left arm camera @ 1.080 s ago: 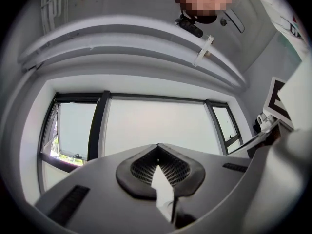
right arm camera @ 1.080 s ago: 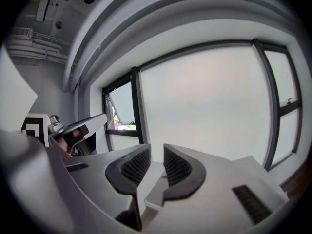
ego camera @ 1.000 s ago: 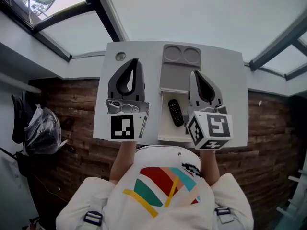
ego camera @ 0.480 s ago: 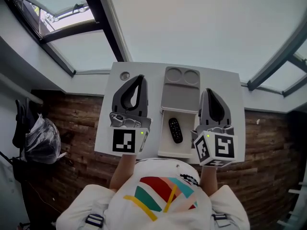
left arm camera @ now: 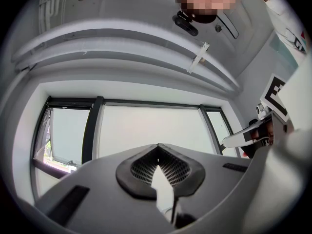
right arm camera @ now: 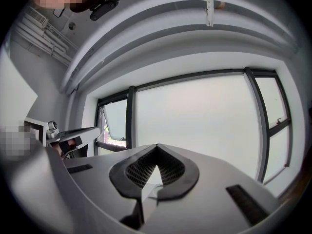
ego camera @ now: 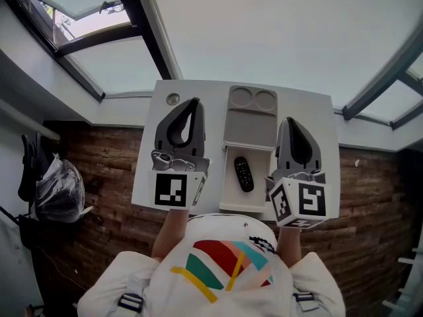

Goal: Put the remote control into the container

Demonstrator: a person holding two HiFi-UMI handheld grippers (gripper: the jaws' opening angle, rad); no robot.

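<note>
1. Below the wide windows [ego camera: 277, 25], a white worktop [ego camera: 149, 170] stands on a dark wood-plank floor [ego camera: 99, 197]. The person is right up against its near edge.
2. The left gripper [ego camera: 193, 103] hangs over the left half of the worktop, with its marker cube [ego camera: 170, 190] towards the person and its tip pointing away. In the left gripper view its fingers [left arm camera: 139, 172] are pressed together at the tips with nothing between them, and they face the window glass.
3. The right gripper [ego camera: 289, 121] hangs over the right half in the same pose, just beside the container. In the right gripper view its fingers [right arm camera: 170, 172] meet tip to tip and are likewise empty.
4. A grey tray [ego camera: 251, 127] with two round recesses at its far end lies in the far middle of the worktop. It butts against the container's far side.
5. The container [ego camera: 228, 193], a white open box, sits at the near edge of the worktop, between the two grippers.
6. The remote control [ego camera: 243, 174], black, lies flat inside the container. It runs roughly lengthways and is slightly skewed, and neither gripper touches it.
7. A small round disc [ego camera: 172, 99] rests near the far left corner of the worktop, well apart from the rest.
</note>
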